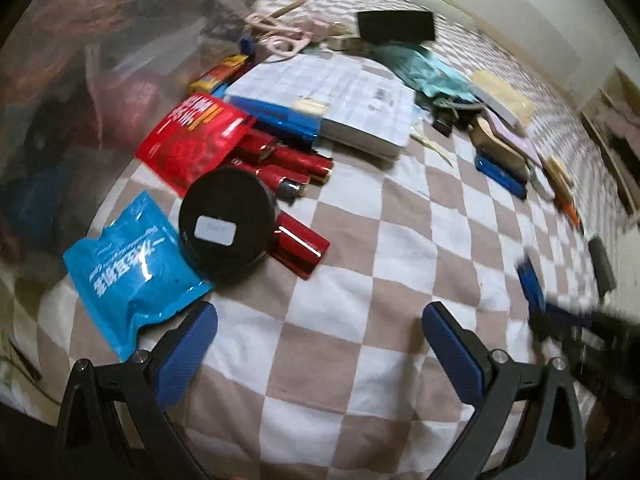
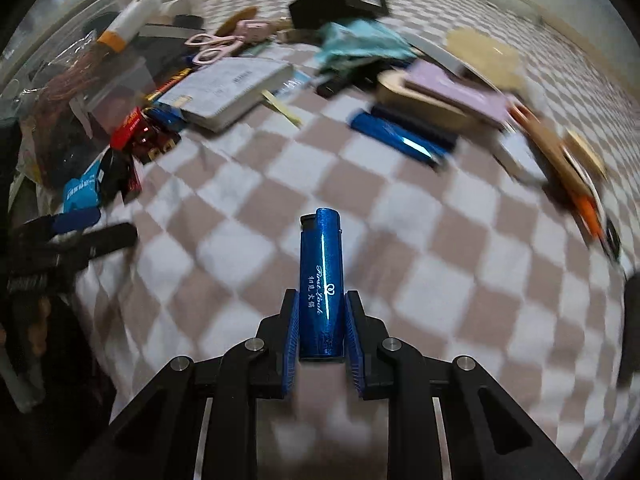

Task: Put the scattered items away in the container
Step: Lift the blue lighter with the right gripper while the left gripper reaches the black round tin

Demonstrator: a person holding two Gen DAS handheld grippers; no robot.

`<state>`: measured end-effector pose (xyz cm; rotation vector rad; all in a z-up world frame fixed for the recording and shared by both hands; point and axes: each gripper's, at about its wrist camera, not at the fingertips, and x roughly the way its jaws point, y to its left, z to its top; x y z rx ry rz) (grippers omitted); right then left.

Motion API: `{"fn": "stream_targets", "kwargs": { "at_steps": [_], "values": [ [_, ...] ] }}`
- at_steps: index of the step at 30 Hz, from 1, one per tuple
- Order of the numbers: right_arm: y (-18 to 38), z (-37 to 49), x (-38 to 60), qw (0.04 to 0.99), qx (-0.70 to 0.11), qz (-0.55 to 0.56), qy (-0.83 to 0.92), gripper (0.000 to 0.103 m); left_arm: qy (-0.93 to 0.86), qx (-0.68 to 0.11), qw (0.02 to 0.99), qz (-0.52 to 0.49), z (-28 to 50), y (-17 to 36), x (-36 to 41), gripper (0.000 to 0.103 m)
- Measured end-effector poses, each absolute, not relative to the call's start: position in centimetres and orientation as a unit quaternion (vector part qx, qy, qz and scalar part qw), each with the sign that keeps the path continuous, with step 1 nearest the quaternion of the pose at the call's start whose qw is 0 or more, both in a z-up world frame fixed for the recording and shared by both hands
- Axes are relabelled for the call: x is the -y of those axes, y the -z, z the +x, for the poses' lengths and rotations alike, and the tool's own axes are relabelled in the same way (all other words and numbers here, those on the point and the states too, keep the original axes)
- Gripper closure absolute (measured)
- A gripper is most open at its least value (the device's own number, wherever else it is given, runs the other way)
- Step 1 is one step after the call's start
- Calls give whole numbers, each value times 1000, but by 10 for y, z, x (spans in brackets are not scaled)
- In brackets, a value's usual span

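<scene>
My right gripper (image 2: 321, 295) is shut on a glittery blue lighter (image 2: 322, 264), which stands up between the pads above the checkered bedspread (image 2: 400, 240). It also shows blurred at the right edge of the left wrist view as the right gripper (image 1: 536, 292). My left gripper (image 1: 320, 316) is open and holds nothing, just in front of a blue pouch (image 1: 132, 268) and a black round tin (image 1: 226, 220). The clear plastic container (image 2: 76, 52) stands at the far left, with several items inside. More blue lighters (image 2: 400, 136) lie on the bed.
A red pouch (image 1: 196, 140), several red lighters (image 1: 288, 164), a notebook (image 1: 332, 100), pink scissors (image 1: 280, 36), a black box (image 1: 396, 26) and teal cloth (image 1: 424, 68) lie scattered. Wooden and purple items (image 2: 452, 92) crowd the right.
</scene>
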<state>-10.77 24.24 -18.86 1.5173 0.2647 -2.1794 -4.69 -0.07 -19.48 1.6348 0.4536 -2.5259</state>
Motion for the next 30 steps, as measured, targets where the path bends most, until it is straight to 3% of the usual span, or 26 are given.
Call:
{"fn": "stream_targets", "kwargs": {
  "at_steps": [9,17,26,30],
  "values": [
    [184,-88,-278,207,-24,566,798,80,776,-218,63,589,-59,195,13,1],
    [188,-87,-284,218,-8,565,796,80,758,-245,103,596,-76,197,16,2],
    [190,-85,-290,227,6,563,795,80,807,-155,145,551,-77,190,12,39],
    [190,-86,-291,230,6,562,795,80,817,-119,135,548,-71,189,9,45]
  ]
}}
